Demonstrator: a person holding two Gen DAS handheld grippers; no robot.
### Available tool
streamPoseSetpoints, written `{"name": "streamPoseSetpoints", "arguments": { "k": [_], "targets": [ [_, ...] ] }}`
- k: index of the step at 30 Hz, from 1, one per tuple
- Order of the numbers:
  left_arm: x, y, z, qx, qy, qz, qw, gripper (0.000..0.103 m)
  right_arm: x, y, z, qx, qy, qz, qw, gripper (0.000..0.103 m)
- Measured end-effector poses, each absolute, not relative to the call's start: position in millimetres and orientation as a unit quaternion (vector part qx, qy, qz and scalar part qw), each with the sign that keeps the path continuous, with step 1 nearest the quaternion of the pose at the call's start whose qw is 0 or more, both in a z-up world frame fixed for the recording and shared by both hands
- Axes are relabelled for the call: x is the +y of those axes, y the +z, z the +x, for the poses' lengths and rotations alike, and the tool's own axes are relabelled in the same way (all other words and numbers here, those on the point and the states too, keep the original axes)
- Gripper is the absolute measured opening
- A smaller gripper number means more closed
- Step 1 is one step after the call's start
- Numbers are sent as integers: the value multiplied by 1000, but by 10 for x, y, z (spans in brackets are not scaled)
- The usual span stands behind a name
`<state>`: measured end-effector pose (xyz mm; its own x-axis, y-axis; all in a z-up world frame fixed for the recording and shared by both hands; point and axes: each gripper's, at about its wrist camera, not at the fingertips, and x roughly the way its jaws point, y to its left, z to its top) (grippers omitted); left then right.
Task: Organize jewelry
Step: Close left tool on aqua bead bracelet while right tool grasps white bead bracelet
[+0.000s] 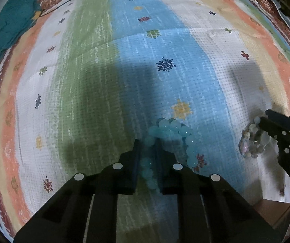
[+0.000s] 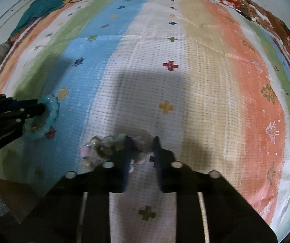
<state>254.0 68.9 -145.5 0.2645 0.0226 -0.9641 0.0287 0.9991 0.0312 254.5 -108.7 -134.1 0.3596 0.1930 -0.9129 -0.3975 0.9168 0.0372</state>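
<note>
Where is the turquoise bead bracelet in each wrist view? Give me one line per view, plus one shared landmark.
Left wrist view: turquoise bead bracelet lies low centre, around the left claw fingers, on the blue stripe.
Right wrist view: the bracelet is at the left edge, at the left claw's tips.
Shared landmark: the red star motif beside the bracelet.

home bedroom, striped patterned bedspread (image 1: 88, 64), teal cloth (image 1: 9, 26)

A striped, patterned cloth (image 1: 96, 64) covers the surface. A blue bead bracelet (image 1: 177, 133) lies low centre, a pale bead bracelet (image 1: 252, 143) at right. A teal cloth (image 1: 9, 26) sits upper left.
</note>
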Motion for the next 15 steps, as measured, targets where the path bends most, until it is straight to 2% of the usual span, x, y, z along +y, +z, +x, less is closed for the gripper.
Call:
{"name": "streamPoseSetpoints", "arguments": {
  "k": [6,8,15],
  "targets": [
    [650,-1303,2454,595,-5,17,804,12,-1084,-1269,2507,526,194,-79,824,13],
    [666,-1231,2450,587,-9,14,809,11,-1071,-1202,2480,519,199,-77,828,8],
    [580,-992,2277,559,-22,18,828,11,-1008,-963,2352,489,215,-77,842,8]
  ]
}}
